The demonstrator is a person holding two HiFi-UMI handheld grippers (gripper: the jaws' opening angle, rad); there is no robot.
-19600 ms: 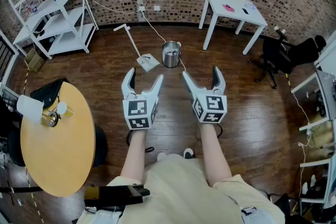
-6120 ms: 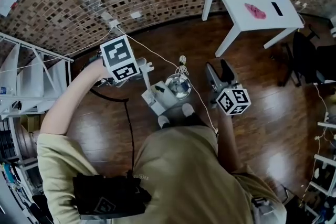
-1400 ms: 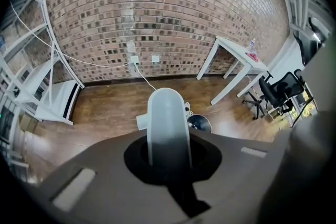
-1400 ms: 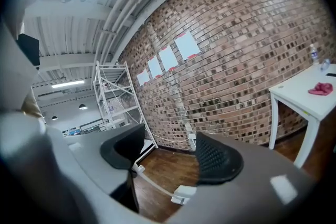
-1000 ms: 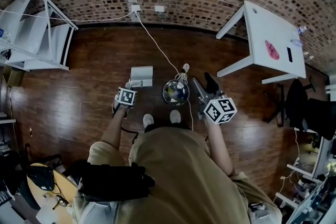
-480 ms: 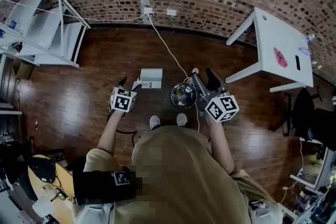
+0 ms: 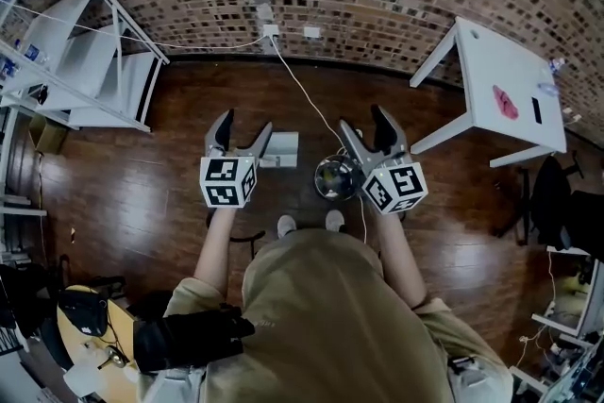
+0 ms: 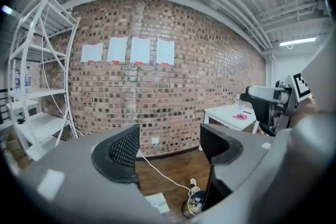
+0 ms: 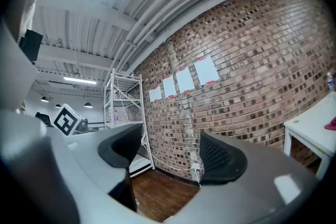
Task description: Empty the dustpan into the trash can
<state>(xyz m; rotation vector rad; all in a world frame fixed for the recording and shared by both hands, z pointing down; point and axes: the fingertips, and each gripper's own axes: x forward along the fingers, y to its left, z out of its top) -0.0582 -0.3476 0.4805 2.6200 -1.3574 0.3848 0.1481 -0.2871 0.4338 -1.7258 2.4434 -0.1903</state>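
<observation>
My left gripper [image 7: 243, 132] is raised left of centre in the head view. Its jaws are apart and opening, with nothing between them; its own view shows only brick wall [image 8: 157, 86] and floor through the gap. My right gripper [image 7: 365, 127], right of centre, is much the same: jaws parted, opening, empty.

The dustpan [image 7: 284, 149] lies flat on the wood floor [image 7: 170, 193] at mid-frame, between my two grippers as the head view shows them. Neither gripper touches it. The trash can [image 7: 332, 176] stands upright just right of the pan, partly hidden behind my right gripper. A cable [image 7: 300, 90] runs from the wall socket down toward the can.

With the pan on the floor beside the can and both grippers free, I judge the tipping is done. In the left gripper view something small and yellowish shows inside the can, at the bottom edge of the frame. I cannot tell whether the pan itself is clean. Little seems left beyond drawing my grippers away.
</observation>
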